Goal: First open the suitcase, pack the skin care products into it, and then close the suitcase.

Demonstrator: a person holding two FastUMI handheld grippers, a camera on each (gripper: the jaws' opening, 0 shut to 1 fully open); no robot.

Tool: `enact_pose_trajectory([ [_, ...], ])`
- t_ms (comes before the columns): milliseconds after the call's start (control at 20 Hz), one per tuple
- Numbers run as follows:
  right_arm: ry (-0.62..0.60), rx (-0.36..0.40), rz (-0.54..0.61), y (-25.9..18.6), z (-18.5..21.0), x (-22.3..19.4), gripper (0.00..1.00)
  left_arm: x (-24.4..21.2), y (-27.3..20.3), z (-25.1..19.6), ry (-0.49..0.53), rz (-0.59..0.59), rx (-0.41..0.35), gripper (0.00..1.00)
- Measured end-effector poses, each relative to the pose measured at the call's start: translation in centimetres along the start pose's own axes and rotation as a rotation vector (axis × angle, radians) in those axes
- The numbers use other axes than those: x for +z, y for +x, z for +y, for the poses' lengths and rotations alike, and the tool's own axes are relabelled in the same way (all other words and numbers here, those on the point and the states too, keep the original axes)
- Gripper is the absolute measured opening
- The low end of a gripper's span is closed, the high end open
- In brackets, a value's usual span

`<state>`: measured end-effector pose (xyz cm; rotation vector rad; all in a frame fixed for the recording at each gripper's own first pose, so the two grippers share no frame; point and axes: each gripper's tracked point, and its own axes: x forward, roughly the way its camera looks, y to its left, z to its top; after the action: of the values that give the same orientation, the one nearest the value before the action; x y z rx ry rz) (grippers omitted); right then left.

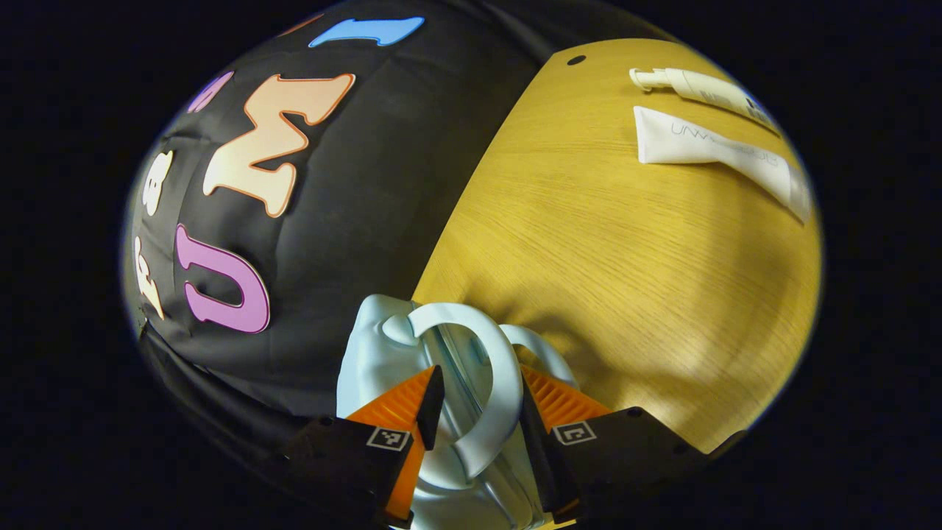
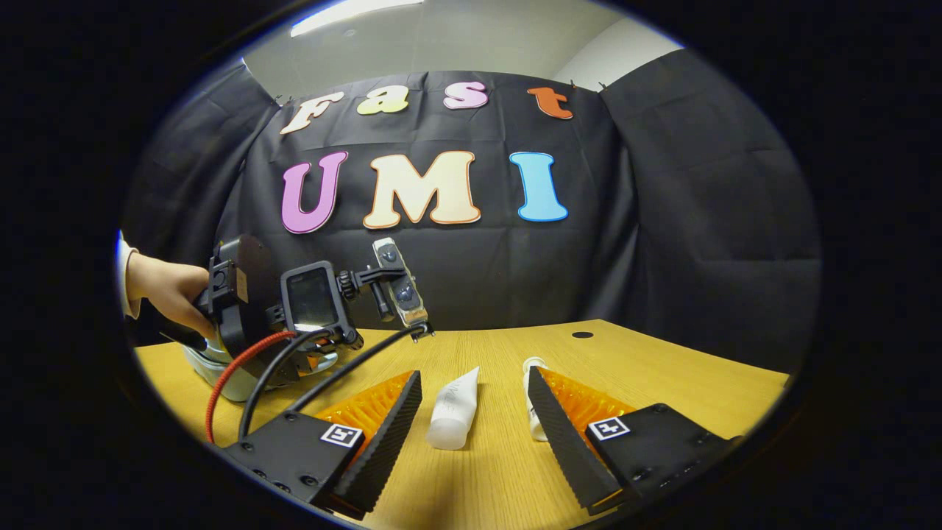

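Down at the near edge of the bench (image 1: 625,294), by the black cloth wall, the left gripper (image 1: 475,412) has its two fingers on either side of a pale blue handle (image 1: 494,383) on the little suitcase (image 1: 375,353). The fingers sit close to the ring, but I cannot tell if they squeeze it yet. From the right gripper view you can see a hand (image 2: 165,291) holding that left gripper over the suitcase at the left edge of the bench. The right gripper (image 2: 471,427) waits with its fingers wide apart and holds nothing. A white tube (image 2: 454,408) lies between them, farther along the bench, and a small white pump bottle (image 2: 531,397) rests just beside the tube. I think the job now is to open the suitcase. To do it well, pinch the handle firmly in the middle, then lift slowly so it does not slip. The suitcase looks light and could slide, so the other gripper may need to hold it down.
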<state>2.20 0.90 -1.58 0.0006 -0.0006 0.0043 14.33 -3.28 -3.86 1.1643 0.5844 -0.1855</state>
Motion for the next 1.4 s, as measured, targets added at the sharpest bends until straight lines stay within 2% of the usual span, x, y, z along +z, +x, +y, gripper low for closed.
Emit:
enact_pose_trajectory([
  [50, 0.0, 0.0, 0.001, 0.0, 0.0, 0.0, 0.95, -0.2, 0.3, 0.1, 0.022, 0.014, 0.012, 0.64],
  [100, 0.0, 0.0, 0.0, -0.1, 0.0, 0.0, 0.95, -0.2, 0.5, 0.1, 0.043, 0.026, 0.025, 0.54],
  [200, 0.001, 0.0, 0.0, -0.1, 0.0, 0.0, 0.95, -0.4, 1.0, 0.0, 0.076, 0.032, 0.044, 0.56],
  [250, 0.001, 0.001, 0.0, -0.1, 0.0, 0.0, 0.95, -0.5, 1.1, 0.0, 0.084, 0.043, 0.049, 0.43],
  [300, 0.0, 0.001, 0.0, -0.1, 0.0, 0.0, 0.95, -0.5, 1.3, 0.0, 0.086, 0.041, 0.049, 0.35],
  [350, 0.0, 0.001, 0.0, -0.1, 0.0, 0.0, 0.95, -0.4, 1.6, -0.5, 0.077, 0.037, 0.03, 0.36],
  [450, 0.0, 0.0, 0.0, -0.1, 0.0, 0.0, 0.95, -0.4, 1.3, -0.5, 0.083, 0.042, 0.03, 0.22],
  [800, 0.0, 0.001, -0.001, 0.0, 0.0, 0.0, 0.95, 0.5, 0.3, 1.4, 0.04, -0.02, 0.046, 0.06],
  [950, 0.0, 0.001, -0.001, -0.1, 0.0, 0.0, 0.95, 0.5, -0.6, 3.0, -0.017, -0.058, 0.047, 0.02],
  [1250, 0.0, 0.001, 0.0, -0.1, 0.0, 0.0, 0.95, 0.7, -3.1, 5.6, -0.189, -0.149, 0.006, 0.01],
  [1400, 0.0, 0.001, 0.0, -0.1, 0.0, -0.1, 0.95, 0.1, -4.2, 7.1, -0.317, -0.178, -0.035, 0.0],
])
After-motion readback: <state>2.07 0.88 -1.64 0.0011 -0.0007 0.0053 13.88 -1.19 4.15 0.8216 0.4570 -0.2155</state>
